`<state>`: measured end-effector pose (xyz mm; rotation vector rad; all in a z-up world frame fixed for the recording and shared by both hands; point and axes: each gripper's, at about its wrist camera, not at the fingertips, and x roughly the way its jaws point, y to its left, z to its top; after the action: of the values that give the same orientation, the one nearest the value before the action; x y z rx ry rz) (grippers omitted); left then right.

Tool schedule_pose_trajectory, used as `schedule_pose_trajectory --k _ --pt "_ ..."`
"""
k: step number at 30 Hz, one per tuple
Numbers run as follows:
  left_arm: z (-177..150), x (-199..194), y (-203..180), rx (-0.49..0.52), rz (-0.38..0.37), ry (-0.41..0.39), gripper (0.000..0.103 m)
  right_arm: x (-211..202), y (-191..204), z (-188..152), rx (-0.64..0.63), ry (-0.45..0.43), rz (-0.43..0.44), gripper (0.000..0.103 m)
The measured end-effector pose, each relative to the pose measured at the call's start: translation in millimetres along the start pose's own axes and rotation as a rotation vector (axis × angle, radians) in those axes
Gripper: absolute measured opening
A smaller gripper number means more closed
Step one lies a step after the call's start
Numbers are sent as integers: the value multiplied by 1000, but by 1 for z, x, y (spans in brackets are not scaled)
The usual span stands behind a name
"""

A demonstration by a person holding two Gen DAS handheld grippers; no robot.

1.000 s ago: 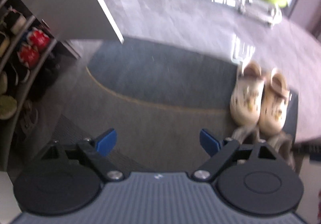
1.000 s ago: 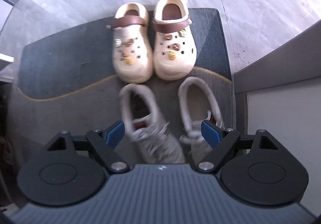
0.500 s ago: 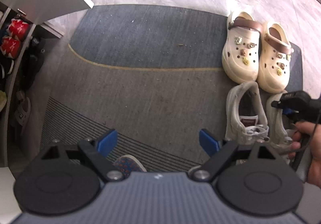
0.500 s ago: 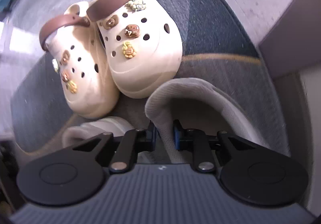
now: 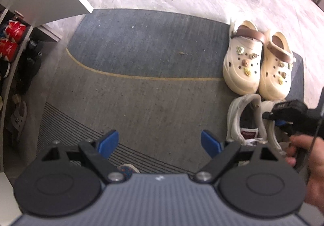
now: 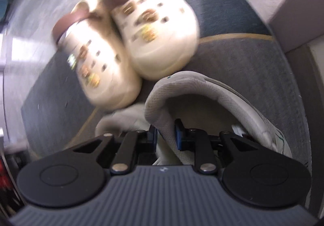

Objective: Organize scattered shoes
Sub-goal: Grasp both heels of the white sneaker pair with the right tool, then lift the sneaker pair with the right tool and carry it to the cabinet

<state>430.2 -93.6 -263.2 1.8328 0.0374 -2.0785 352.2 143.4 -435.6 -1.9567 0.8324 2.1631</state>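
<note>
Left wrist view: the left gripper [image 5: 160, 143] hangs over the grey doormat [image 5: 141, 94] with its blue-padded jaws spread wide and nothing between them. Ahead and to its right stand two cream clogs [image 5: 257, 62] with brown straps, side by side. Just nearer than the clogs lie two white sneakers [image 5: 245, 118]; the right gripper [image 5: 283, 113], held in a hand [image 5: 309, 163], reaches into the farther one. Far to the left, a shoe rack [image 5: 12, 60] holds red shoes and others.

Right wrist view: the right gripper [image 6: 165, 136] has its jaws clamped on the collar wall of the white sneaker [image 6: 212, 100], one pad inside, one outside. The blurred clogs [image 6: 125, 43] lie just beyond, the second sneaker [image 6: 121, 120] to the left.
</note>
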Motion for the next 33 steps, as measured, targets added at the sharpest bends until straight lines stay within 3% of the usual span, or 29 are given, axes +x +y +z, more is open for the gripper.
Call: schedule_pose_trajectory --k 2,5,7,8,10,15,17,20,21,23,26,29,30,31,33 --pt "0 0 3 -16 -3 2 90 2 1 1 37 -30 -18 24" --pt "-3 -1 7 -23 -6 4 90 -2 3 -1 -6 -65 -42 30" --pt "-4 -1 11 -31 -11 4 90 -13 1 -7 -24 -85 -50 78" --pt "-5 -1 13 -35 -12 3 90 -17 -1 -9 -30 -87 -62 87" --pt "-6 0 18 -55 -12 11 90 -19 0 -10 -96 -64 -68 86" --pt "-9 6 37 -130 -10 40 90 -29 20 -22 -413 -15 -112 86" --pt "-11 6 41 -131 -3 35 90 -27 32 -30 -725 57 -176 86" --pt "-18 5 43 -124 24 29 90 -25 40 -41 -1119 172 -182 85" --pt "-19 5 44 -133 25 30 90 -23 40 -42 -1163 206 -175 85" --pt "-21 4 45 -148 -2 40 90 -7 35 -42 -1338 374 -207 84" --pt "-20 2 43 -152 -28 41 90 8 33 -50 -1536 416 -202 83" --pt "-18 0 39 -149 -40 34 90 30 31 -64 -1715 462 -224 66" --pt "-18 -1 38 -148 -41 33 90 35 29 -64 -1724 478 -227 54" --pt "-18 0 37 -149 -41 36 90 38 30 -57 -1657 495 -219 41" --pt "-17 1 36 -151 -40 43 90 45 32 -42 -1505 527 -202 31"
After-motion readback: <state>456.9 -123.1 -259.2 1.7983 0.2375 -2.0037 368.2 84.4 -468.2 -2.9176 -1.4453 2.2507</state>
